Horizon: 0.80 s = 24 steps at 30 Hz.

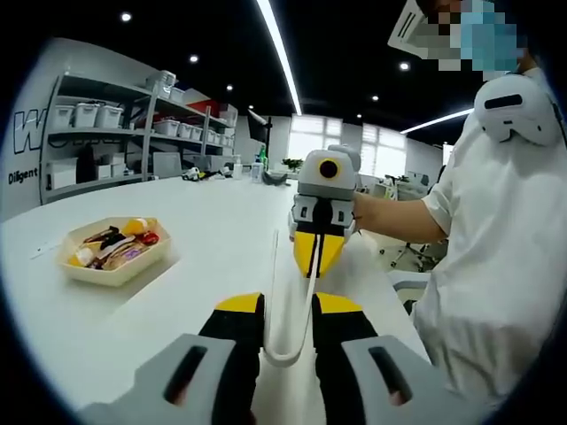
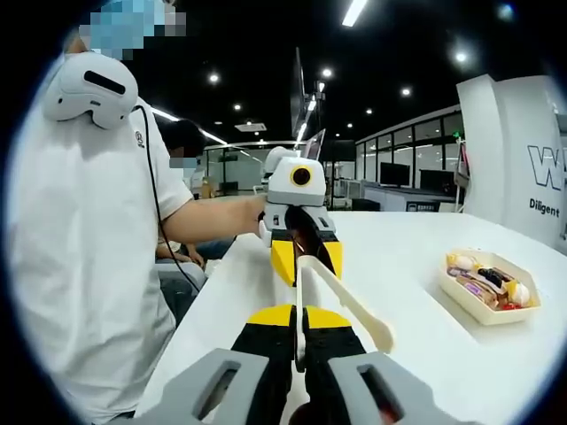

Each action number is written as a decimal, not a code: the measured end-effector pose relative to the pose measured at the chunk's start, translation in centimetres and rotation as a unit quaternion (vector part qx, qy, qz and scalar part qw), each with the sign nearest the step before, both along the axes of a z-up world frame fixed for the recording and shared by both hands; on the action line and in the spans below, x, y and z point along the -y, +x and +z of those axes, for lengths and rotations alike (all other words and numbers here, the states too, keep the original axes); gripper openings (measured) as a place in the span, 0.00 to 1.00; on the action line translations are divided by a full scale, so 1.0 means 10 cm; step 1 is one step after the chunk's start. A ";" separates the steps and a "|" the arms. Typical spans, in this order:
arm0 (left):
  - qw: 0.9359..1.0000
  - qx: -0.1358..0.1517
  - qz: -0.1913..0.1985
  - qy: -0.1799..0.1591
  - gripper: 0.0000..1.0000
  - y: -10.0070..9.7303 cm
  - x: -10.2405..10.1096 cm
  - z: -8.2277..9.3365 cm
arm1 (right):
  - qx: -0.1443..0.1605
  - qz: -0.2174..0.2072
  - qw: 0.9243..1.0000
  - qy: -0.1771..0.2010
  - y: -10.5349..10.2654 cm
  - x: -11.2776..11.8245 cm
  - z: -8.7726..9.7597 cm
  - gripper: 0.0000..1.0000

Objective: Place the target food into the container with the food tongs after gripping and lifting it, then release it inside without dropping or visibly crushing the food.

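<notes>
Both claws meet on one pair of cream plastic food tongs (image 1: 291, 332). In the left gripper view the left claw (image 1: 288, 323), yellow-and-black jawed, pinches the looped hinge end, and the right claw (image 1: 316, 251) across from it clamps the arms near their tips. In the right gripper view the right claw (image 2: 299, 329) is pressed onto one arm while the other arm splays out to a scalloped tip (image 2: 379, 335); the left claw (image 2: 304, 252) faces it.

This looks like a handover or regrip held above the white counter (image 1: 204, 230). To do it well, settle on one claw holding the tongs partway along both arms so that squeezing closes the tips, free the other claw only once that hold is firm, and keep the squeeze light enough not to crush the food later.

The food sits well off to the side in a shallow cream rectangular tray (image 1: 117, 251), seen also in the right gripper view (image 2: 490, 285). Its pieces, yellow, red, brown and pale, are too small to identify, so which is the target cannot be told. The receiving container is not evident. The tong tips are hidden inside the far claw in the left gripper view.
</notes>
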State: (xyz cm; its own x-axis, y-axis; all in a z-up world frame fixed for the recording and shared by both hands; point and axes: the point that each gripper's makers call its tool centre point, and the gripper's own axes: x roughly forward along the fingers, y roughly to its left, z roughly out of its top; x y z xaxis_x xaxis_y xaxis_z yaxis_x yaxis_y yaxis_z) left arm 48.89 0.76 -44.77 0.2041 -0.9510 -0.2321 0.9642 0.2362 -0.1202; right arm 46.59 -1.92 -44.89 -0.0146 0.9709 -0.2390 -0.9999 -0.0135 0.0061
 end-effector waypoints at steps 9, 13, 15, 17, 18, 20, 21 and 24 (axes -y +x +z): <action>1.000 -0.004 0.005 0.003 0.20 0.05 0.00 -0.05 | -0.003 -0.003 1.000 -0.002 0.05 0.01 -0.04 0.00; 1.000 -0.007 0.008 0.004 0.21 0.08 0.00 -0.06 | -0.004 -0.004 1.000 -0.003 0.07 0.01 -0.05 0.00; 1.000 -0.008 0.010 0.006 0.21 0.09 0.00 -0.08 | -0.005 -0.004 1.000 -0.003 0.08 0.01 -0.07 0.00; 1.000 -0.009 0.011 0.007 0.21 0.11 0.00 -0.09 | -0.005 -0.004 1.000 -0.004 0.09 0.01 -0.08 0.00; 1.000 -0.009 0.011 0.007 0.21 0.11 0.00 -0.09 | -0.006 -0.004 1.000 -0.004 0.09 0.01 -0.08 0.00; 1.000 -0.010 0.013 0.009 0.21 0.12 0.00 -0.11 | -0.007 -0.006 1.000 -0.005 0.10 0.01 -0.10 0.00; 1.000 -0.010 0.013 0.009 0.21 0.12 0.00 -0.11 | -0.007 -0.006 1.000 -0.005 0.11 0.01 -0.10 0.00; 1.000 -0.010 0.014 0.012 0.21 0.14 0.00 -0.13 | -0.008 -0.007 1.000 -0.007 0.12 0.01 -0.12 0.00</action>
State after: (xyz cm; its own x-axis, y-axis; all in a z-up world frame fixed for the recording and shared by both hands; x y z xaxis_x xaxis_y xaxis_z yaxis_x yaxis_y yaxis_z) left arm 50.27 0.80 -46.04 0.2256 -0.9393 -0.2585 0.9545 0.2662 -0.1344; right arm 47.81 -1.98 -46.07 -0.0049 0.9677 -0.2519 -0.9997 0.0008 0.0225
